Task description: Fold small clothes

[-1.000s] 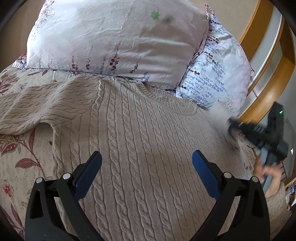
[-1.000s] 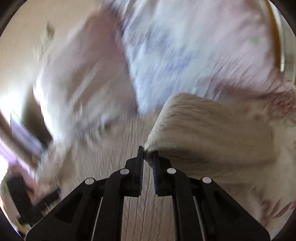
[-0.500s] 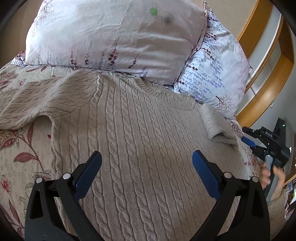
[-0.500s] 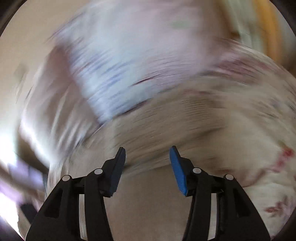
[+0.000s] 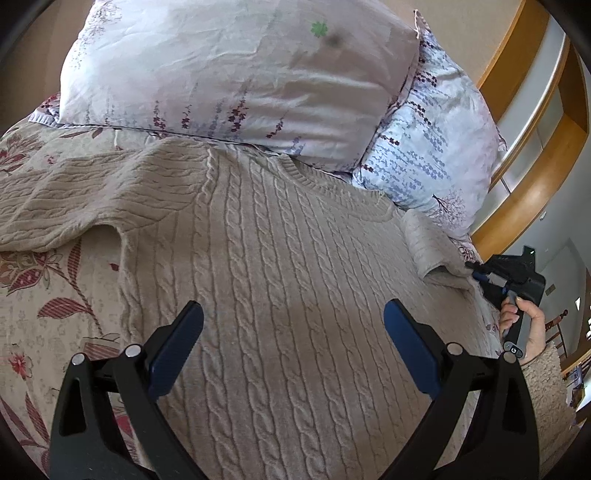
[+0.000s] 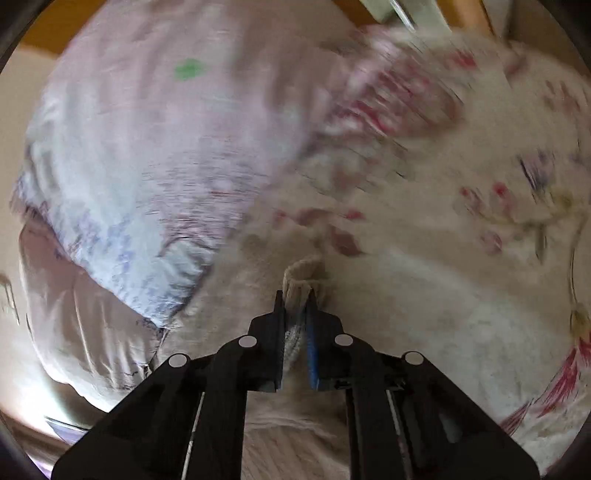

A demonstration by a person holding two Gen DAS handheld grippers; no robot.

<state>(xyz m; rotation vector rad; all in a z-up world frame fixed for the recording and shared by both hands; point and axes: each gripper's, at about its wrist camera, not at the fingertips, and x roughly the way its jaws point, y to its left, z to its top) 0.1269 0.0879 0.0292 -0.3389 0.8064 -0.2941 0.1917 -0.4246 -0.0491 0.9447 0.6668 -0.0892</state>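
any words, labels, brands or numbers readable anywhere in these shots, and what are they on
No readable text in either view.
Power symbol only, no letters: on a small button at the base of the right hand-held gripper.
Green clover-shaped mark, no letters: on the pillow.
Small plates on the far wall: too small to read.
The right wrist view is motion-blurred; nothing legible there.

Beige cable-knit sweater (image 5: 280,280) flat on bedspread, neck toward pillows; right sleeve cuff (image 6: 301,284) pinched.
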